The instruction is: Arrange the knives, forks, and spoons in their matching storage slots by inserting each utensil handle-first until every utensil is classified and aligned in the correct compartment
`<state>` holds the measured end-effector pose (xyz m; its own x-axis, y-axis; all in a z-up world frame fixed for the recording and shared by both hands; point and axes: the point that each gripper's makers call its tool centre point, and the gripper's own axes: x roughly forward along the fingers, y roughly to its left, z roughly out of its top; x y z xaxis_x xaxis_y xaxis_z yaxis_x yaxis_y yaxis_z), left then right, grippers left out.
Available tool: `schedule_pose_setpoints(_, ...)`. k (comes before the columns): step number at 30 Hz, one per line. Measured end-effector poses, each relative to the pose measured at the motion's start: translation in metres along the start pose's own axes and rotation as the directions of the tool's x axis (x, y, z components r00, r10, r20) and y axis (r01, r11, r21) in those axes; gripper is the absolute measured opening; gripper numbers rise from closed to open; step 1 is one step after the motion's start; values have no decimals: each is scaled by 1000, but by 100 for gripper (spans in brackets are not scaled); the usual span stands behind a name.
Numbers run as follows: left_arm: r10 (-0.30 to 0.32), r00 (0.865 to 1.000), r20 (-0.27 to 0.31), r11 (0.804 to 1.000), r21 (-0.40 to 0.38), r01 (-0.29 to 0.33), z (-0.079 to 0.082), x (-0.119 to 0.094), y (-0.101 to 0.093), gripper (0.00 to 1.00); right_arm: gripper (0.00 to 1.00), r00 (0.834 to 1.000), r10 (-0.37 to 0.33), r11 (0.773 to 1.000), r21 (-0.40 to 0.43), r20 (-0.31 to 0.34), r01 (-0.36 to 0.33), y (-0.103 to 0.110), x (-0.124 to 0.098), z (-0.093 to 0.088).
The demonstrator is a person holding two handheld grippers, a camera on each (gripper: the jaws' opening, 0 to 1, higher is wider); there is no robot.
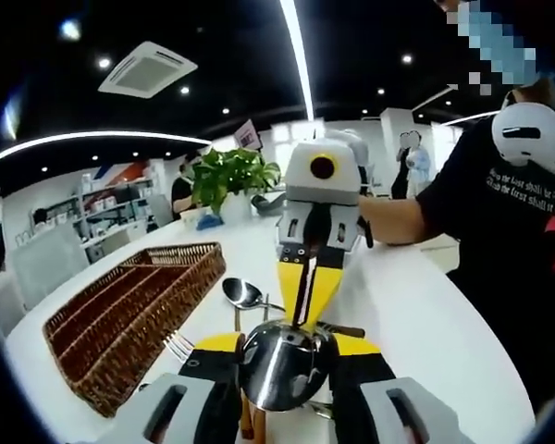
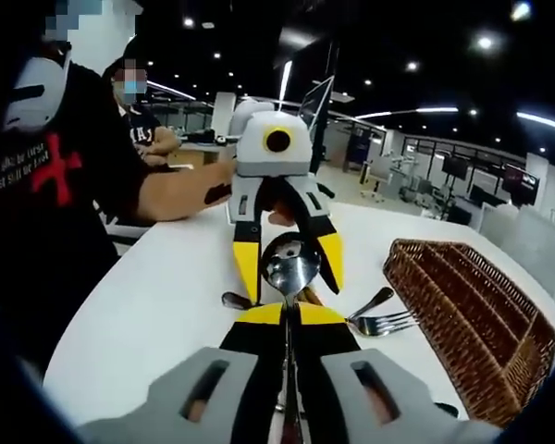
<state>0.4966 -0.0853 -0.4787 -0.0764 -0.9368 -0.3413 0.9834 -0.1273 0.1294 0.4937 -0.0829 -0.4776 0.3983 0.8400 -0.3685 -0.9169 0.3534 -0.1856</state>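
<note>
White round tabletop (image 1: 416, 314) carries the work, and nearest in the left gripper view the left gripper (image 1: 284, 363) has its jaws spread around the bowl of a shiny steel ladle-like spoon (image 1: 279, 363), while the right gripper (image 2: 289, 316) is closed on that spoon's dark handle, so the long axis runs straight between the two tools. Beyond lie one smaller steel spoon (image 1: 241, 293) and one steel fork (image 2: 386, 323), beside one brown woven wicker tray with long slots (image 1: 129, 310); a potted green plant (image 1: 231, 176) stands farther back.

Looking like an open-plan office or showroom: dark ceiling (image 1: 370, 46) glowing with recessed spotlights and curved white light strips (image 1: 92, 139), square air-conditioning vent (image 1: 146, 67), monitor-topped desks (image 2: 462, 185) beyond the claw, white display shelving (image 1: 102, 217).
</note>
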Motion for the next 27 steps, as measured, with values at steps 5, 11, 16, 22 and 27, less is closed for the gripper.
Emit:
schedule_pose_setpoints(5,-4,1000,-18,1000,5,4,-3,1,-1,36,2,1000,-3,1000,-1,-2,3,-1,1,-3)
schedule_pose_setpoints(11,-6,1000,-23,1000,3,6,-4,2,-1,35,3,1000,-14,1000,7,-10,14,-3,1,-7)
schedule_pose_setpoints(16,-10,1000,-27,1000,-1,10,-5,2,-1,34,3,999,-19,999,-31,-42,18,-4,2,-16)
schedule_pose_setpoints(22,-12,1000,-23,1000,-12,12,-4,1,-1,34,4,999,-29,998,-56,-42,26,-5,4,-18)
schedule_pose_setpoints(27,-11,1000,-22,1000,-12,10,-5,0,0,34,3,999,-34,995,-92,-37,30,-5,4,-17)
